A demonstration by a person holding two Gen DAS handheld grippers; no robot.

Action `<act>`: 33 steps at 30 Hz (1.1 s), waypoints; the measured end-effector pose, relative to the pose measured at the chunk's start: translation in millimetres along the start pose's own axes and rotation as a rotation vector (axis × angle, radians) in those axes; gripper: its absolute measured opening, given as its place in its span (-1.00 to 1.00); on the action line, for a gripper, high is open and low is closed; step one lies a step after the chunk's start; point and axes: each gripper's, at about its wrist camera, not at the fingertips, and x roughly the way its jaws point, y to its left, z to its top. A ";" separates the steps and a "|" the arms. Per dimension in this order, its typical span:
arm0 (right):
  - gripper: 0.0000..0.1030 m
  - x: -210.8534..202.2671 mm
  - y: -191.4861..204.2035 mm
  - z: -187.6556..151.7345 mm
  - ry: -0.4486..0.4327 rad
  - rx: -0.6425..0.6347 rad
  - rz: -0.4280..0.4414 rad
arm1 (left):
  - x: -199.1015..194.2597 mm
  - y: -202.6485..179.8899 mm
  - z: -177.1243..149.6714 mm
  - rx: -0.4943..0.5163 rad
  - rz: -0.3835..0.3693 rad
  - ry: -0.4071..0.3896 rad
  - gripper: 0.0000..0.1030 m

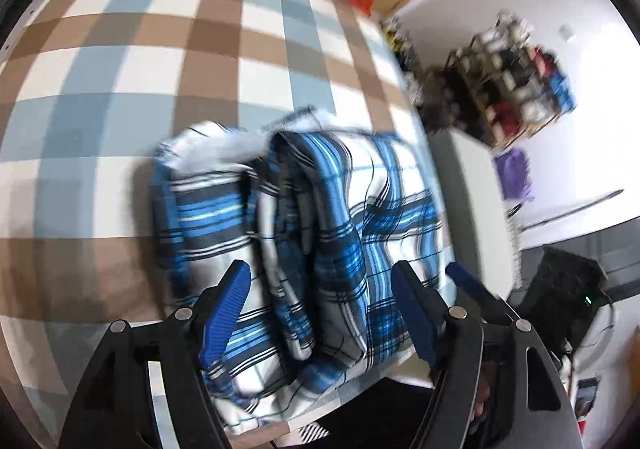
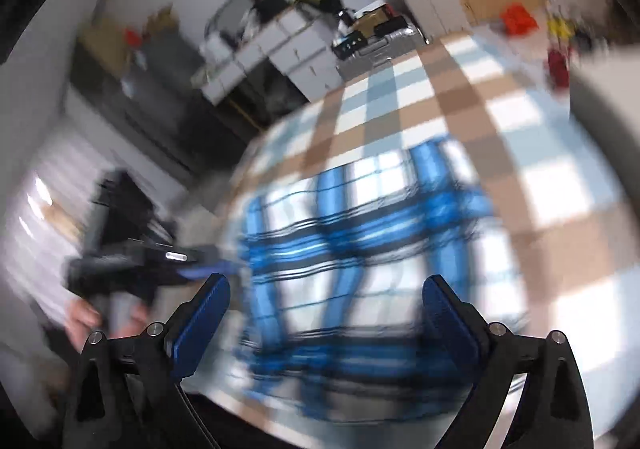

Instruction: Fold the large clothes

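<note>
A blue, white and black plaid garment [image 1: 304, 217] lies folded in a thick bundle near the front edge of the table, with a pale fleecy lining showing at its far end. My left gripper [image 1: 322, 311] hovers over its near end, open, blue pads apart and not pressing the cloth. A blue fingertip of the other gripper [image 1: 466, 281] shows just to the right. In the blurred right wrist view the garment [image 2: 360, 233] fills the middle, and my right gripper [image 2: 328, 315] stands wide open above it. The left gripper [image 2: 132, 261], held by a hand, sits at the garment's left side.
The table wears a brown, light-blue and white checked cloth [image 1: 160, 61]. A white cabinet [image 1: 476, 193] stands past its right edge, with a cluttered shelf [image 1: 520, 89] behind it. A black device with a green light [image 1: 568, 289] sits on the floor. White drawers [image 2: 288, 49] stand beyond the table.
</note>
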 end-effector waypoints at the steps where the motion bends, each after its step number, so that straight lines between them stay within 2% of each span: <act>1: 0.90 1.8 -0.7 -4.4 -0.019 0.034 0.043 | 4.3 0.9 -5.2 0.002 0.007 0.017 0.33; 3: 0.90 -0.7 -3.9 -14.8 -0.049 0.070 0.097 | 15.5 1.3 -4.1 -0.026 0.048 0.038 0.33; 5: 0.91 -2.2 -3.8 -17.0 -0.044 0.065 0.082 | 17.8 0.8 -4.5 -0.043 0.067 0.036 0.32; 6: 0.91 -4.3 -2.6 -16.9 -0.050 0.047 0.088 | 17.6 2.5 -3.9 -0.047 0.063 0.029 0.23; 7: 0.92 -6.3 -2.6 -17.4 -0.067 0.031 0.093 | 18.1 2.8 -2.5 -0.052 0.049 0.018 -0.05; 8: 0.97 -7.9 -3.2 -19.1 -0.079 0.024 0.089 | 20.9 1.7 -0.6 -0.049 0.050 0.032 -0.87; 9: 0.98 -7.0 -4.4 -19.9 -0.080 0.023 0.069 | 24.4 1.3 3.5 -0.049 0.043 0.047 -0.89; 14: 0.98 5.9 -8.9 -22.6 -0.022 0.044 0.056 | 3.5 4.5 0.3 -0.070 0.031 0.011 -0.91; 17: 0.98 12.6 -4.6 -27.4 0.002 0.019 0.033 | -2.1 4.3 -2.4 -0.059 0.026 0.026 -0.91; 22: 1.00 26.4 16.7 -39.8 0.055 -0.117 -0.037 | -12.7 -15.0 2.6 0.040 0.046 0.038 -0.92; 26: 1.00 40.2 30.9 -53.4 0.122 -0.206 -0.065 | -11.1 -12.6 -1.6 0.095 0.088 0.049 -0.92; 31: 1.00 59.8 38.7 -70.0 0.195 -0.325 -0.154 | 6.5 26.9 -5.5 0.026 0.025 0.099 -0.91; 33: 1.00 65.6 45.3 -78.0 0.209 -0.388 -0.208 | 12.3 38.3 -5.2 0.013 0.013 0.086 -0.86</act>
